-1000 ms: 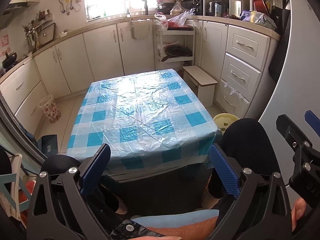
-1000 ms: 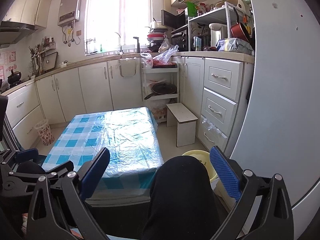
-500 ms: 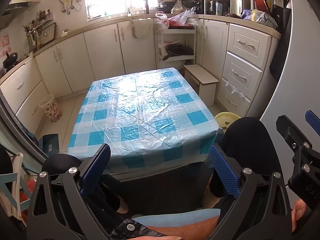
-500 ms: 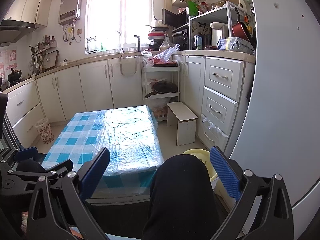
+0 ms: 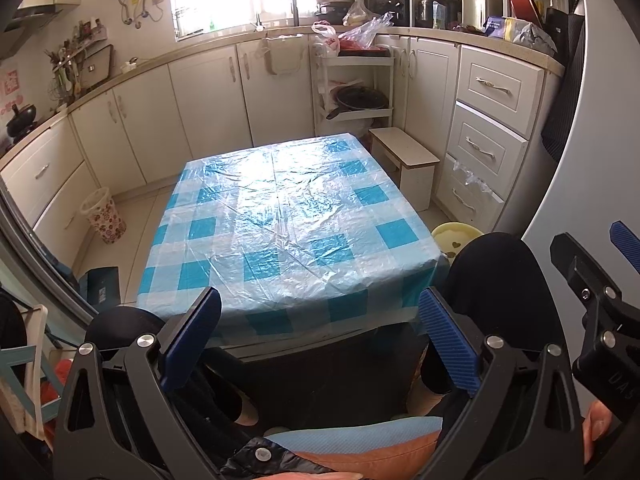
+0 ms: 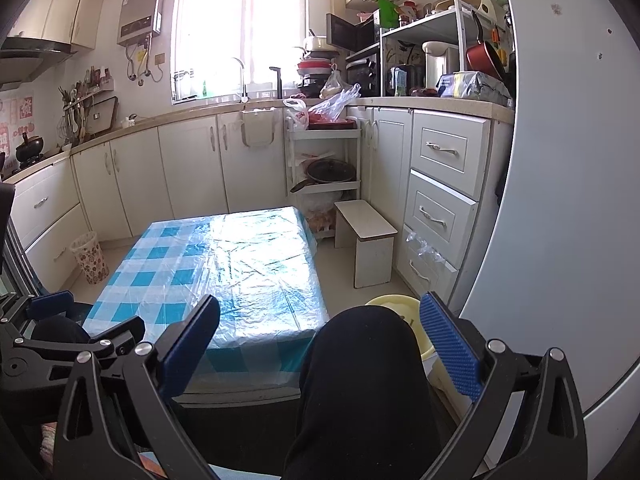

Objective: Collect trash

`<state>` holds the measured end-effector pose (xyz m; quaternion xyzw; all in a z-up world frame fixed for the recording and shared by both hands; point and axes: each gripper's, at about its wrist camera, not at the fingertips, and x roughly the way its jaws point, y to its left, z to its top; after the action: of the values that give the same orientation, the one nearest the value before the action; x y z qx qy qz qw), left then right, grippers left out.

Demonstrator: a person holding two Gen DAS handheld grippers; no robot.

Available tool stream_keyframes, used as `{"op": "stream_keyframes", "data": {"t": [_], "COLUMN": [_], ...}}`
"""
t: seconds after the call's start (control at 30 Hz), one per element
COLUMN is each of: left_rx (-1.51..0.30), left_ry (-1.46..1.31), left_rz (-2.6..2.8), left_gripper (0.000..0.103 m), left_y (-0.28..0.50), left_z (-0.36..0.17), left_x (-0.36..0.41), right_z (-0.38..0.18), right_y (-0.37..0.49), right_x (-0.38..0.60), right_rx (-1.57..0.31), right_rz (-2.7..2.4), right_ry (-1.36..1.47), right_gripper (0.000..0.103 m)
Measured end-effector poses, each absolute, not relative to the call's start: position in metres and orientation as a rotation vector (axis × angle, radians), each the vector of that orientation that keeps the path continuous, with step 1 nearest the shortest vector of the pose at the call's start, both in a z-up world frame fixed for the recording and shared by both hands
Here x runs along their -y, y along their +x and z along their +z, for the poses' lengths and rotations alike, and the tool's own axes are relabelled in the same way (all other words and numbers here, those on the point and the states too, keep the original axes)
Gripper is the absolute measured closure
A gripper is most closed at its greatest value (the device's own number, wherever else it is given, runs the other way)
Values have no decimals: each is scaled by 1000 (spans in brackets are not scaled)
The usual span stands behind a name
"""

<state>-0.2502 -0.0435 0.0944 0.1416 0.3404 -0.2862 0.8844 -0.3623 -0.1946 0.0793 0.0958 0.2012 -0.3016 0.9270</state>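
Both grippers are just hanging out low in front of the bench (image 5: 296, 216) — a low one with a blue-and-white checked cloth under a crinkly clear plastic sheet. The left hand-held gripper (image 5: 320, 332) has its blue pads spread wide with nothing between them, sitting just off the near edge of the bench. Same story for the right hand-held gripper (image 6: 320, 340), released and holding nothing, hovering off the bench's near right corner.

You can see the person's knees in black trousers on either side — the right knee (image 6: 360, 360) sits right between the right gripper's fingers in that view. In the left view the right gripper pokes in at the far right edge of the frame.

As for trash, I can't make out any on the bench top from either camera. There's a small flowery wastebasket (image 5: 103, 216) on the floor off the bench's far left corner, against the cabinets. A yellow tub (image 5: 456, 236) sits on the floor by the near right corner, and a little white stool (image 6: 366, 246) stands past the far right corner next to the drawers. A few plastic bags (image 6: 334, 100) sit up on the rolling cart at the back.
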Motion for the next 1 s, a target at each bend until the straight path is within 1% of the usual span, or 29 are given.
{"op": "stream_keyframes", "data": {"t": [1.0], "left_rx": [-731], "left_ry": [273], "left_rz": [-568], "left_gripper": [8], "left_y": [-245], "left_z": [88], "left_x": [41], "right_z": [72], "right_y": [-361], "right_x": [196], "right_rx": [-437], "right_rz": [-609], "right_ry": [190], "right_gripper": [7]}}
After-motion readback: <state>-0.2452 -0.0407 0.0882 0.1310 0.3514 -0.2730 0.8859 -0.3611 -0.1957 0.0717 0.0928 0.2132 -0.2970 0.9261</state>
